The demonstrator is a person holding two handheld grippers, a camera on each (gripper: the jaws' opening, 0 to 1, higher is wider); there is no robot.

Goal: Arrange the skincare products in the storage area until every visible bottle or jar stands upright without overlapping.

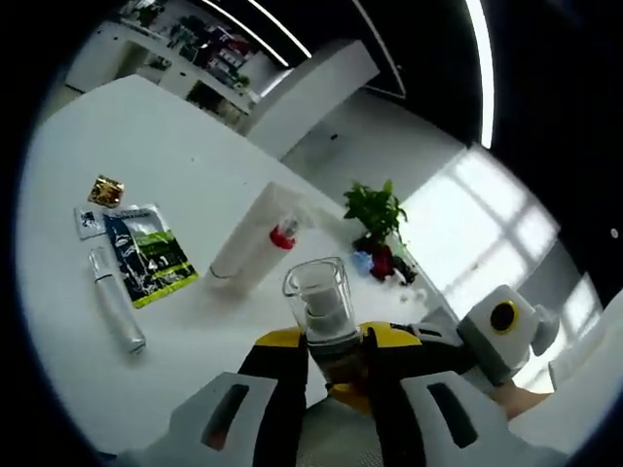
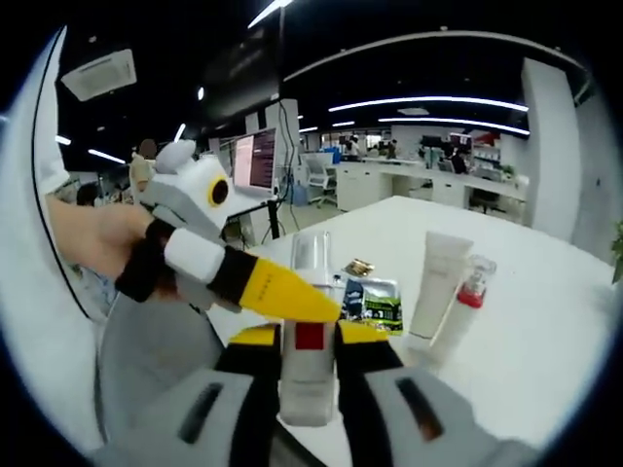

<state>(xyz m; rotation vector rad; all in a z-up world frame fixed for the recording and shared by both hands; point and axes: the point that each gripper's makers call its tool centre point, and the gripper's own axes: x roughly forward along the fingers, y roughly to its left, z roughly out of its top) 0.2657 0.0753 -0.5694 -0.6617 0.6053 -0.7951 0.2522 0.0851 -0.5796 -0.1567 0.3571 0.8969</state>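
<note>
A white bottle with a clear cap (image 1: 319,297) sits between the yellow-tipped jaws of my left gripper (image 1: 331,341). The same bottle (image 2: 309,375), with a red square label, stands upright between the jaws of my right gripper (image 2: 309,336), held above the table. The left gripper (image 2: 282,292) comes in from the left, its yellow finger lying across the bottle. The right gripper (image 1: 501,331) shows at the right. On the table a white tube (image 1: 255,238) (image 2: 438,282) stands on its cap beside a slim red-capped bottle (image 1: 284,233) (image 2: 465,302). Another white tube (image 1: 115,311) lies flat.
A green sachet (image 1: 148,255) (image 2: 382,302) and a small gold packet (image 1: 105,190) (image 2: 358,266) lie flat on the white table (image 1: 175,156). A potted plant (image 1: 378,214) stands by the far edge. A monitor (image 2: 255,161) stands beyond the table, where a hand (image 2: 97,238) holds the left gripper.
</note>
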